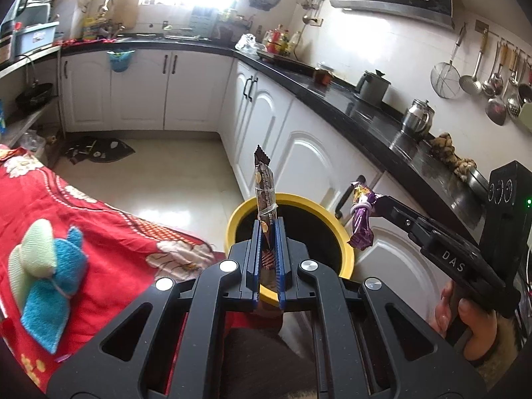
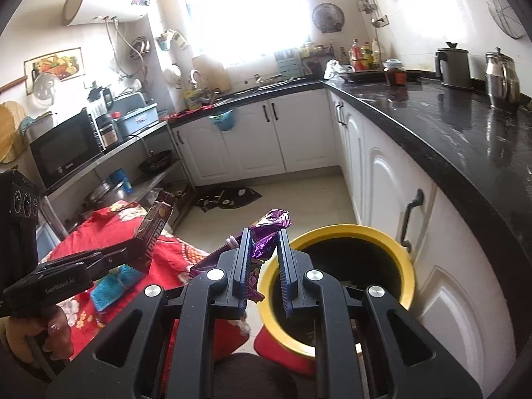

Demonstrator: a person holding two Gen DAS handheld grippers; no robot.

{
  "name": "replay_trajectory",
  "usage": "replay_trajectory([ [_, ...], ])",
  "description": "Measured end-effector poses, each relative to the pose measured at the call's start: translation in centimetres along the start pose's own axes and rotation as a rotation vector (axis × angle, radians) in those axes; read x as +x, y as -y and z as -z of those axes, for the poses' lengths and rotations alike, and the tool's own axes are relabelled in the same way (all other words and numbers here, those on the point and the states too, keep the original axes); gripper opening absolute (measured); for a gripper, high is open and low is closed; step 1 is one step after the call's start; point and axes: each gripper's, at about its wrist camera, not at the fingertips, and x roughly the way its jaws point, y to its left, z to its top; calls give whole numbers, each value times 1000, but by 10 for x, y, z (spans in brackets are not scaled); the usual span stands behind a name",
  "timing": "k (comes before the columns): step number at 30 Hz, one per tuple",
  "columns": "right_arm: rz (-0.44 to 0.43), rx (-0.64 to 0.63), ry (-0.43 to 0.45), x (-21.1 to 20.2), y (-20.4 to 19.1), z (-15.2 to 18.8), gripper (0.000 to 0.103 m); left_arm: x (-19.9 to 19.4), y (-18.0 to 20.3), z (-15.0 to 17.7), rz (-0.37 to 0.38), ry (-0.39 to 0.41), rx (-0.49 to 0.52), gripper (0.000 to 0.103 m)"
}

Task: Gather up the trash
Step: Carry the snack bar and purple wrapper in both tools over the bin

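My left gripper is shut on a brown chocolate-bar wrapper that stands upright between its blue pads, just in front of the yellow bin. Over the bin's right rim my right gripper is shut on a crumpled purple wrapper. In the right wrist view the purple wrapper sits between the right gripper's jaws, left of the yellow bin. The left gripper holds the brown wrapper above the red cloth.
A red floral cloth covers the table at left, with a blue and green sponge cloth on it. White cabinets and a black countertop run behind the bin. A dark mat lies on the floor.
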Motion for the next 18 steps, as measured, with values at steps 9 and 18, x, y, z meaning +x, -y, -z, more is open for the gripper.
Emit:
replay_trajectory([
  [9, 82, 4, 2, 3, 19, 3, 15, 22, 7, 0, 27, -28, 15, 4],
  [18, 153, -3, -16, 14, 34, 10, 15, 45, 14, 4, 47, -64, 21, 4],
])
